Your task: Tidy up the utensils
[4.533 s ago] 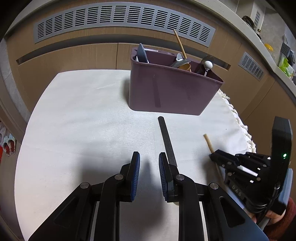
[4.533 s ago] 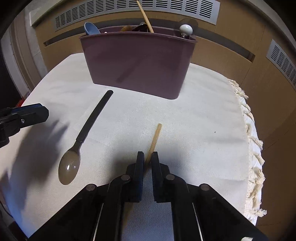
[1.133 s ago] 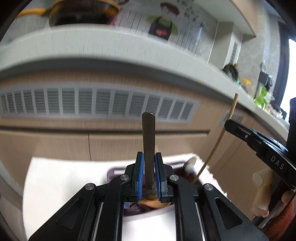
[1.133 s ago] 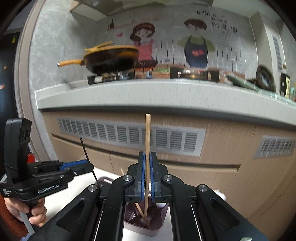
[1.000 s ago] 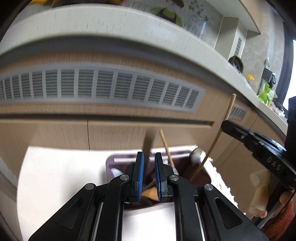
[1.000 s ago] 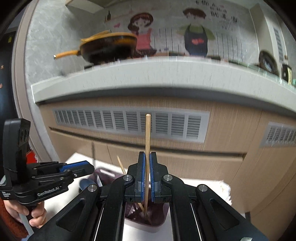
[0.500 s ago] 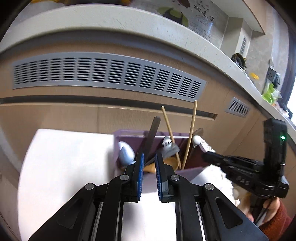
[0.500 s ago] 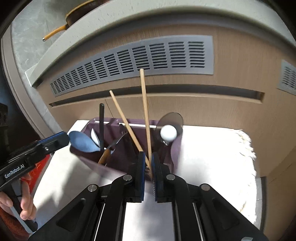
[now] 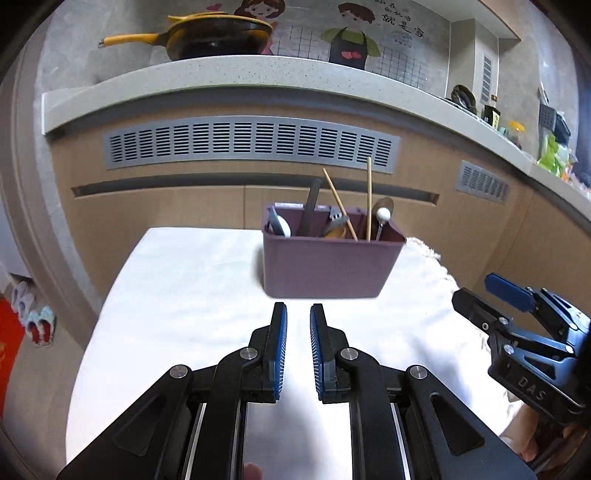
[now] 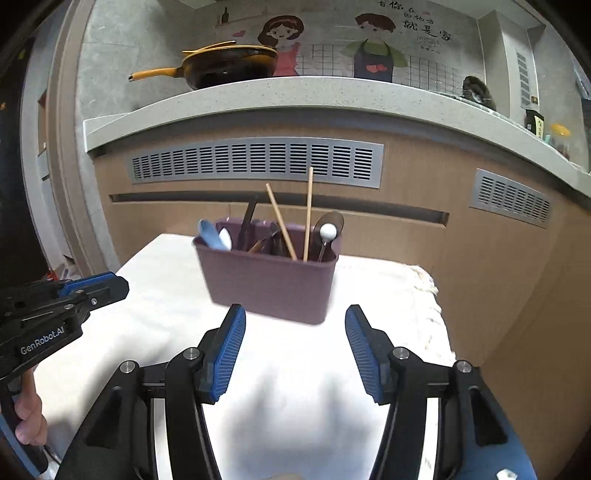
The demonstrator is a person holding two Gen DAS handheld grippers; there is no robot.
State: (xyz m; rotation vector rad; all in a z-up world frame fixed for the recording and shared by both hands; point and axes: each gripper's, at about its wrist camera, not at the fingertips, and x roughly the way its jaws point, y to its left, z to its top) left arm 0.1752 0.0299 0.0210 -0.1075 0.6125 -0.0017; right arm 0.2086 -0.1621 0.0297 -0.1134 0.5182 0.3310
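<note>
A purple utensil holder [image 9: 325, 267] stands at the far side of the white-clothed table [image 9: 192, 295]; it also shows in the right wrist view [image 10: 269, 284]. In it stand a black-handled spoon [image 9: 309, 210], two wooden chopsticks [image 9: 368, 195], a blue spoon [image 10: 208, 232] and a white-knobbed utensil [image 10: 327, 232]. My left gripper [image 9: 297, 314] is open a little and empty, a short way in front of the holder. My right gripper [image 10: 294, 317] is wide open and empty, just in front of the holder. Each gripper shows in the other's view, the right one [image 9: 480, 299] and the left one [image 10: 107, 286].
Behind the table runs a wooden cabinet front with grey vent grilles [image 9: 251, 142] under a stone counter [image 9: 236, 72] carrying a yellow-handled pan [image 9: 218, 31]. The cloth's fringed edge [image 10: 428, 288] hangs at the table's right side. Slippers [image 9: 33, 317] lie on the floor at left.
Both grippers have let go of their utensils into the holder and pulled back from it. The right jaws have opened wide; the left jaws have opened slightly.
</note>
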